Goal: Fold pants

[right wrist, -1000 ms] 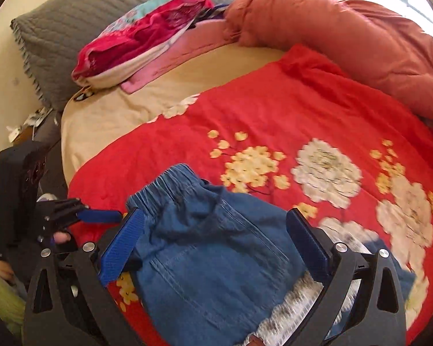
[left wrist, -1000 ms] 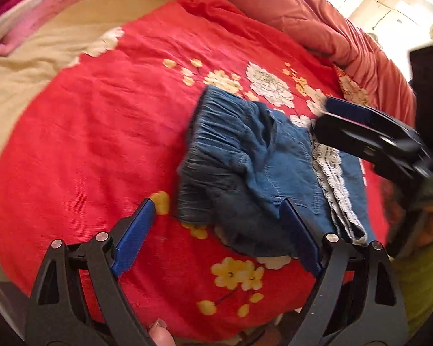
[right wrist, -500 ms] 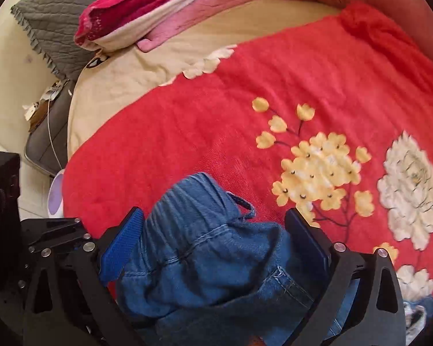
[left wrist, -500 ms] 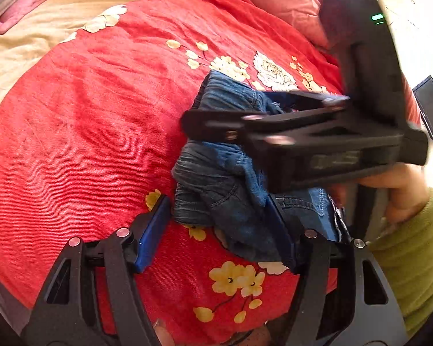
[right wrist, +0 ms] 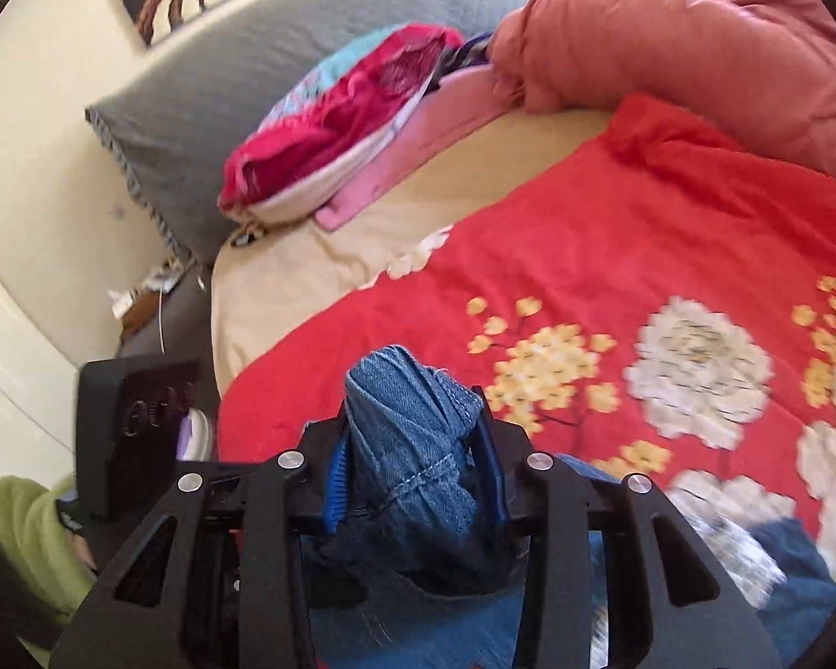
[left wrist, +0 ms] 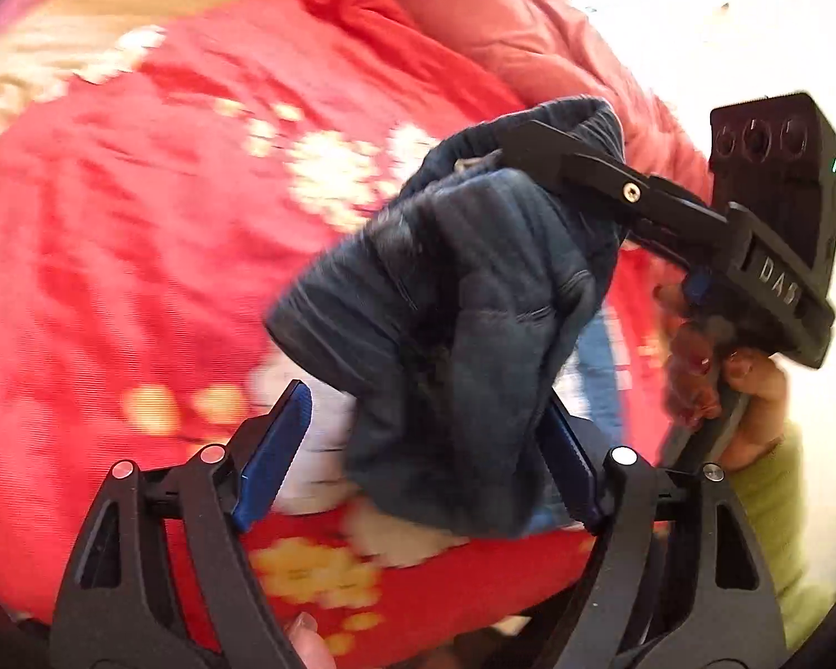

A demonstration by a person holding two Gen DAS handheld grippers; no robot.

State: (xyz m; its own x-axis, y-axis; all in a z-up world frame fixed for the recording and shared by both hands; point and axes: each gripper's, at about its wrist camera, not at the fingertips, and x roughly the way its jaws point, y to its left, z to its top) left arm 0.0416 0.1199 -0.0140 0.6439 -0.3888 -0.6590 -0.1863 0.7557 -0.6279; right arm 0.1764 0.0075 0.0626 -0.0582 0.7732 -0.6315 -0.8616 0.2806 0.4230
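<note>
The right tongs [right wrist: 412,468] are pinched tight on a bunch of the blue pants [left wrist: 462,301], up at the stretchy waist end. They hold that end high above the red blanket [left wrist: 139,223] on the bed. The rest of the pants hangs down and bunches up, and the low part hangs between the two blue pads of the left tongs [left wrist: 418,446].

The left tongs are wide and hold nothing. The pants run from the right tongs at the top down to the left tongs at the bottom. So the left tongs are closest to the loose low end. I think they should pinch that end next, so the pants can be pulled straight and laid flat.
</note>
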